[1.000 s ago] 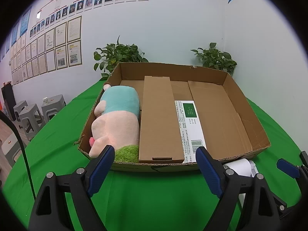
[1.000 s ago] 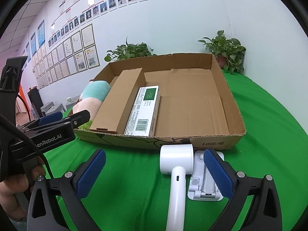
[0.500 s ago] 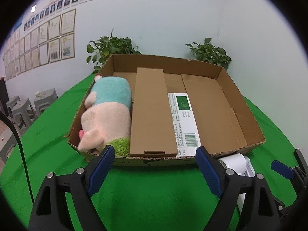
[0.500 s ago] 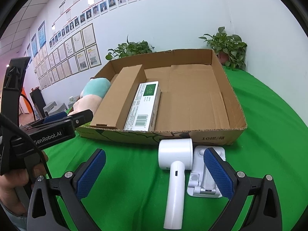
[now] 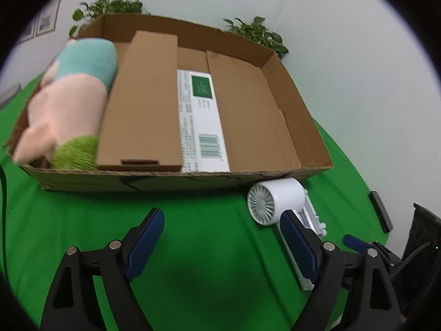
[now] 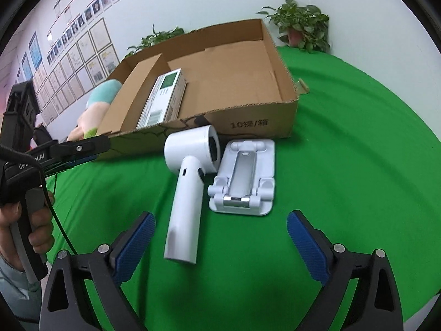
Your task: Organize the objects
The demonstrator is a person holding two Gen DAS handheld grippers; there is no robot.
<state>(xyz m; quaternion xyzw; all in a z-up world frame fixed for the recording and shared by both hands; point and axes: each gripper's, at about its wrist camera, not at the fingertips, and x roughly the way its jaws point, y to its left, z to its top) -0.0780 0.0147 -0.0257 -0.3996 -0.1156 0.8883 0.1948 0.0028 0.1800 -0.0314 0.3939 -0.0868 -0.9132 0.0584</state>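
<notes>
One cardboard tray (image 6: 248, 115) on the green counter (image 6: 358, 165), three items inside: one plush toy (image 5: 69, 99) at its left side, one brown carton (image 5: 140, 102) beside it, one white-green box (image 5: 201, 121) next. Outside, two white items just in front of the tray: one handheld fan (image 6: 190, 176) and one folding stand (image 6: 245, 176) (side by side). Left tongs (image 5: 220, 237) wide, nothing between. Right tongs (image 6: 219, 237) wide but closing, empty, hovering near the fan handle. Two potted plants behind.

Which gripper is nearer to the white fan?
Right. The right gripper, jaws closing with nothing between them, faces the fan handle; the left gripper hangs beside its head.
</notes>
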